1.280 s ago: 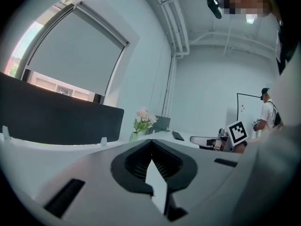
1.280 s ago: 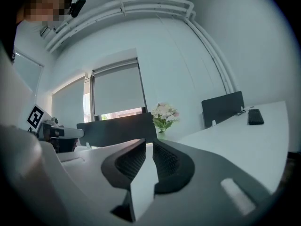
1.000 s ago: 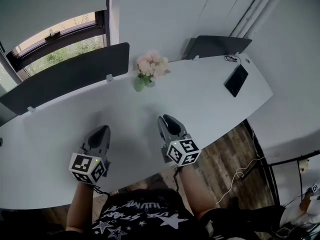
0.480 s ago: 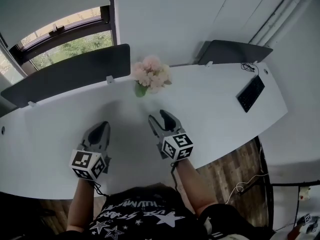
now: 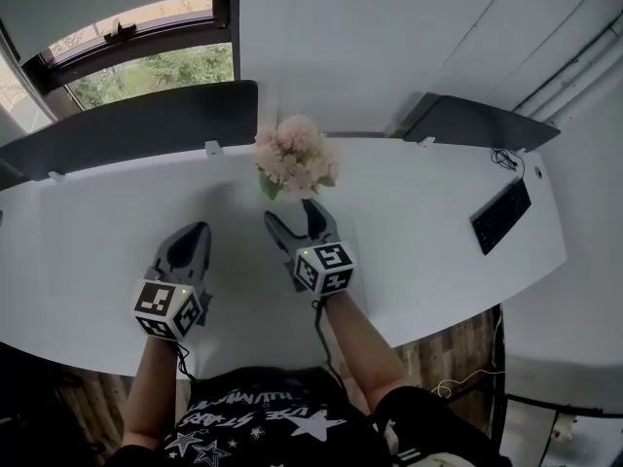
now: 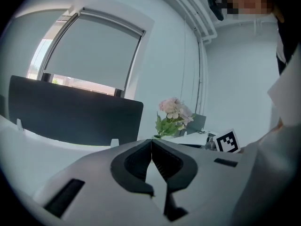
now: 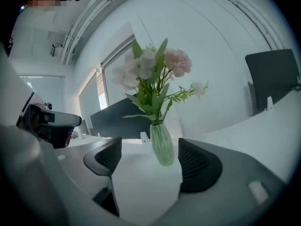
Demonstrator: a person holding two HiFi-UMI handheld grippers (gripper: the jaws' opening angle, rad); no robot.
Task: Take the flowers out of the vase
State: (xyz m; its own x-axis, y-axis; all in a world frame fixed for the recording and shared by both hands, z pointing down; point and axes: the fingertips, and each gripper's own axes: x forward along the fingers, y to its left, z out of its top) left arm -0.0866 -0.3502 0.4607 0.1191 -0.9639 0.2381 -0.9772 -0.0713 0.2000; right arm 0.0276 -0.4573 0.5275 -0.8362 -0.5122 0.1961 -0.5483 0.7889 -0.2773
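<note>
— Head view first: where are the tongs?
— Both are over the white desk (image 5: 97, 222). The left gripper (image 5: 198, 230) is closed and empty. The right gripper (image 5: 292, 214), jaws opening, points at the pink flowers (image 5: 295, 156) just ahead of its tips.
— Left gripper view?
— Jaws pressed together, nothing between them. The flowers (image 6: 175, 109) stand well ahead, slightly right.
— Right gripper view?
— Jaws wide. The ribbed green vase (image 7: 162, 144) stands just ahead, in line with the gap, pads off it. The flowers (image 7: 155, 65) are in it.
</note>
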